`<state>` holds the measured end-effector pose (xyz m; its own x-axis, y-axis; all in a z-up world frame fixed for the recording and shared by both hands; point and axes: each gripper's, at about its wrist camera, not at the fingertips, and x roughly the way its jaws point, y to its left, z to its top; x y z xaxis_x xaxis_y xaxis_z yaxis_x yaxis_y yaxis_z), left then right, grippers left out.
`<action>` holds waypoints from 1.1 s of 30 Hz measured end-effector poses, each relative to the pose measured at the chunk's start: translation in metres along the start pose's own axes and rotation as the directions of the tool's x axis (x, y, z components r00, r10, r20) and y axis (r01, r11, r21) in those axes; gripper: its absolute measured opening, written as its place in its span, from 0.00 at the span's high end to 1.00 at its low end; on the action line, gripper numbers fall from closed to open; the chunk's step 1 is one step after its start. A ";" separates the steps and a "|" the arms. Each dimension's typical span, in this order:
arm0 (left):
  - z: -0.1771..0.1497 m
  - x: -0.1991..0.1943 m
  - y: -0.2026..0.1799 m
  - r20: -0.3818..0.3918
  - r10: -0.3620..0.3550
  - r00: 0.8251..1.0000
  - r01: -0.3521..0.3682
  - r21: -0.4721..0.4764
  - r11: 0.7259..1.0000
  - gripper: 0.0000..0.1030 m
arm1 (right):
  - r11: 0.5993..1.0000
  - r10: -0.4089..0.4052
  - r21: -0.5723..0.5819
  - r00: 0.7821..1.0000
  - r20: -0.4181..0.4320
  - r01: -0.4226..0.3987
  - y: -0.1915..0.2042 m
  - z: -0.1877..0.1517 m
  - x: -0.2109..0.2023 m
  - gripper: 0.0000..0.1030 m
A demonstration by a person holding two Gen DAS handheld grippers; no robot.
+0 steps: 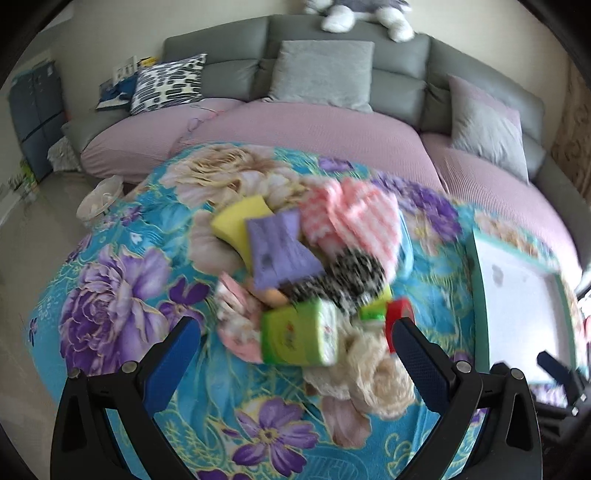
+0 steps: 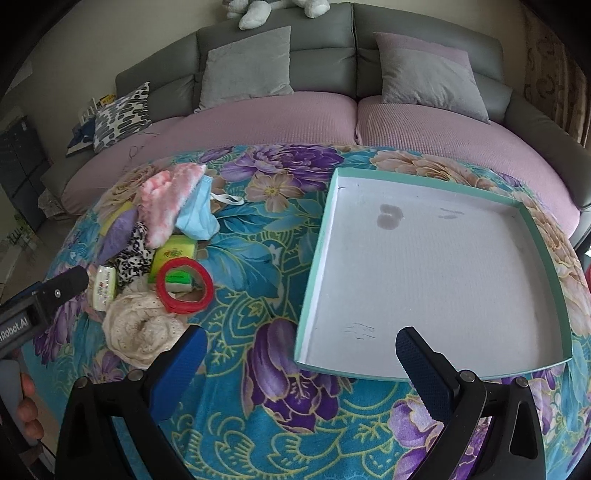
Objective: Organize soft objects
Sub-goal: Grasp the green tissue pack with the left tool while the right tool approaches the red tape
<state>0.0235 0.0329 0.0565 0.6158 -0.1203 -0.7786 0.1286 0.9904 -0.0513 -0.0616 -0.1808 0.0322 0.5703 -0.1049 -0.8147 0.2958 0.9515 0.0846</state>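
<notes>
We hold both grippers, left [image 1: 295, 334] and right [image 2: 301, 345], jaws released, above the floral blanket [image 2: 258, 424]; green tissue pack [image 1: 299, 338] frame centre, shallow teal-rimmed tray [image 2: 532, 229] at right.

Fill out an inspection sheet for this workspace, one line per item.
Surface: floral blanket covering the table.
Job's things: a pile at its left side: pink striped cloth, blue face mask, purple sponge, yellow sponge, black-and-white fabric, cream knit, green tissue pack.
Tray: nothing in it, stains on the floor.
Clutter: red ring lying over a green packet.
Grippers: left gripper open at the pile; right gripper open near the tray's front edge.
Cables: nothing seen.
Surroundings: grey sofa with cushions, plush toy on its back.
</notes>
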 end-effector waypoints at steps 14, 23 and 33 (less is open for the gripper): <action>0.036 0.014 0.021 -0.008 0.031 0.999 -0.032 -0.219 0.975 0.00 | 0.995 0.077 -0.076 0.995 0.061 -0.072 0.049 0.046 -0.008 0.00; 0.015 0.035 0.065 -0.081 0.051 0.995 -0.073 -0.298 0.952 0.00 | 0.994 0.062 -0.092 0.997 0.046 -0.058 0.054 0.053 0.009 0.00; 0.002 0.044 0.064 -0.136 -0.017 0.991 -0.022 -0.278 0.960 0.00 | 0.987 0.080 -0.141 0.997 -0.006 -0.080 0.073 0.043 0.035 0.00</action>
<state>0.0604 0.0909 0.0206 0.5023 -0.1262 -0.8554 -0.1062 0.9728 -0.2059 0.0131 -0.1274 0.0345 0.5879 -0.0264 -0.8085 0.1380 0.9881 0.0681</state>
